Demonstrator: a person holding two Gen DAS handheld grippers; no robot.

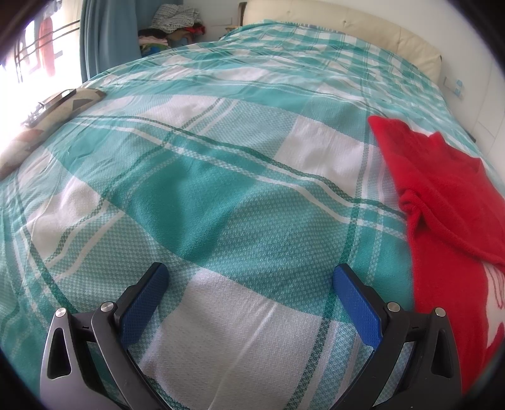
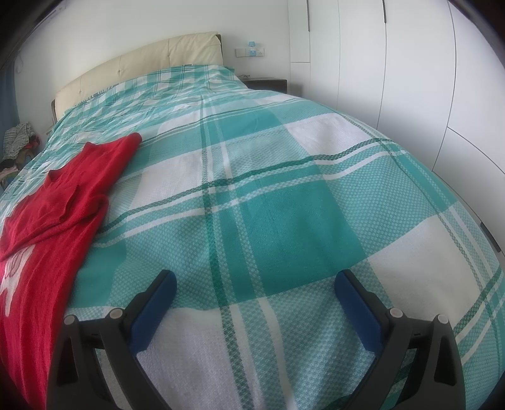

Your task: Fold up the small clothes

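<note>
A small red knitted garment (image 1: 448, 205) with a white pattern lies on the bed, at the right edge of the left wrist view and the left edge of the right wrist view (image 2: 53, 214). One sleeve is folded across its body. My left gripper (image 1: 251, 277) is open and empty, over the bedspread to the left of the garment. My right gripper (image 2: 255, 284) is open and empty, over the bedspread to the right of the garment. Neither touches the cloth.
The bed is covered by a teal and white checked bedspread (image 1: 221, 195). A patterned cushion with a phone on it (image 1: 47, 116) lies at the left edge. A cream headboard (image 2: 142, 60), a pile of clothes (image 1: 176, 22) and white wardrobes (image 2: 394, 79) stand around.
</note>
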